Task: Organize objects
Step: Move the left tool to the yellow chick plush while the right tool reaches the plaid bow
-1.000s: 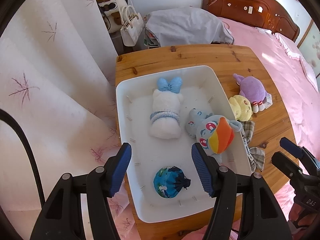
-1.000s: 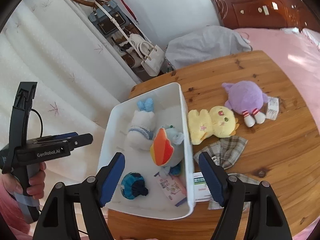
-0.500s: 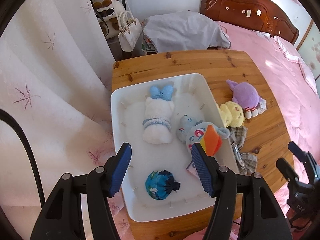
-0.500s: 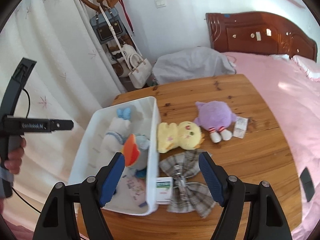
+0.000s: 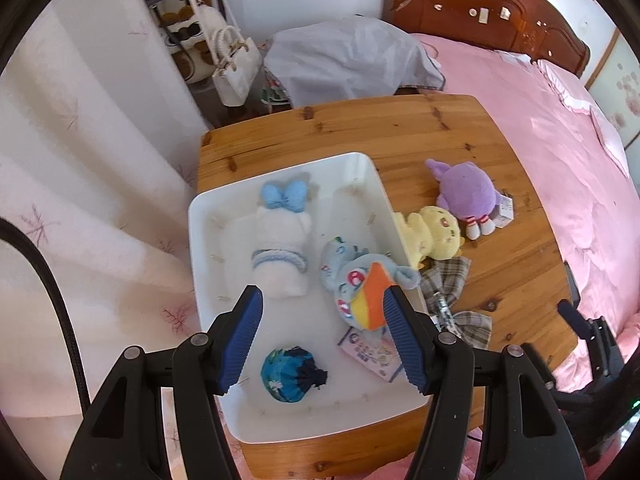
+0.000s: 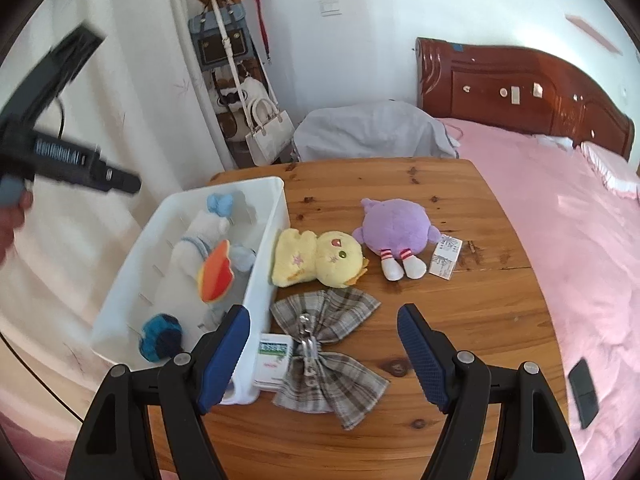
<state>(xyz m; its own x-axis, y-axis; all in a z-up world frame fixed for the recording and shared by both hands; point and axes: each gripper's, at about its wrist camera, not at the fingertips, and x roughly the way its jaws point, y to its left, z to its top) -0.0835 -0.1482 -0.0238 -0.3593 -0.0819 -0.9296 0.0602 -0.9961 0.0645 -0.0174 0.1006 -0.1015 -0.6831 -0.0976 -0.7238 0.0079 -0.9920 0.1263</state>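
Note:
A white bin (image 5: 208, 240) (image 6: 276, 216) sits on the left of a wooden table (image 6: 460, 320). In it lie a white plush with a blue bow (image 5: 282, 240), a grey-blue plush with an orange patch (image 5: 360, 284) and a small blue ball (image 5: 292, 374). On the table right of the bin lie a yellow plush (image 6: 320, 258), a purple plush (image 6: 396, 226) and a grey plaid bow (image 6: 324, 352). My left gripper (image 5: 322, 340) is open and empty above the bin. My right gripper (image 6: 322, 356) is open and empty above the plaid bow.
A small white box (image 6: 446, 258) lies beside the purple plush. A tag card (image 6: 274, 360) lies against the bin's near corner. A pink bed (image 6: 580, 240) borders the table on the right, a curtain (image 5: 80, 200) on the left. Bags hang at the back (image 6: 268, 128).
Both grippers have pulled back and up from the bin. The right gripper has swung right, from over the bin to over the plaid bow. Both stay open.

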